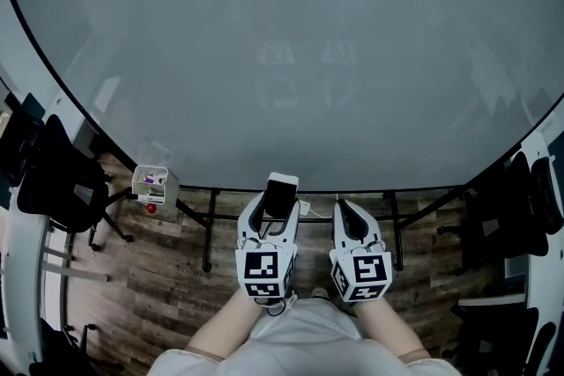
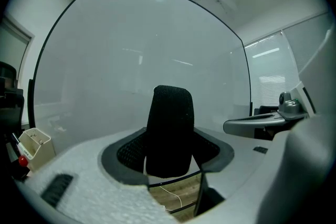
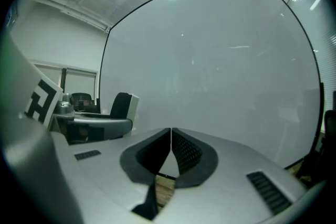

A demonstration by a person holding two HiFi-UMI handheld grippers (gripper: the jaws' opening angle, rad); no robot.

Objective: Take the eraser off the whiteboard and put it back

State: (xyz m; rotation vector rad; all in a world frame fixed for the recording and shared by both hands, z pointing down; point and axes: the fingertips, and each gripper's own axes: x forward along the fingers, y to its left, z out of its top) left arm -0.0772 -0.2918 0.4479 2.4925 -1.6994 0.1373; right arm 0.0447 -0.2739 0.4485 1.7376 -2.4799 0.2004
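Eraser (image 1: 282, 188) sits upright between the jaws of the left gripper (image 1: 279, 209), which grasp it by its sides. In the left gripper view I see the eraser's (image 2: 169, 131) dark, textured face turned toward the camera, while from the head view its top looks white. It is held in front of the lower part of the whiteboard (image 1: 282, 57), near the bottom edge of the frame, and I cannot tell whether it touches the board surface. From the right gripper view the eraser (image 3: 125, 106) shows off to the left as a black block with a white side. The right gripper (image 1: 345, 209) is just beside the left one, level with it, and its jaws are clenched together with nothing between them, pads meeting in a thin line (image 3: 171, 147). Further out I see a small open box (image 1: 155, 184) hanging at the board's lower left edge, with a red item (image 1: 151, 208) just under it. A black chair (image 1: 62, 180) stands at the left, on the wooden floor (image 1: 176, 277).
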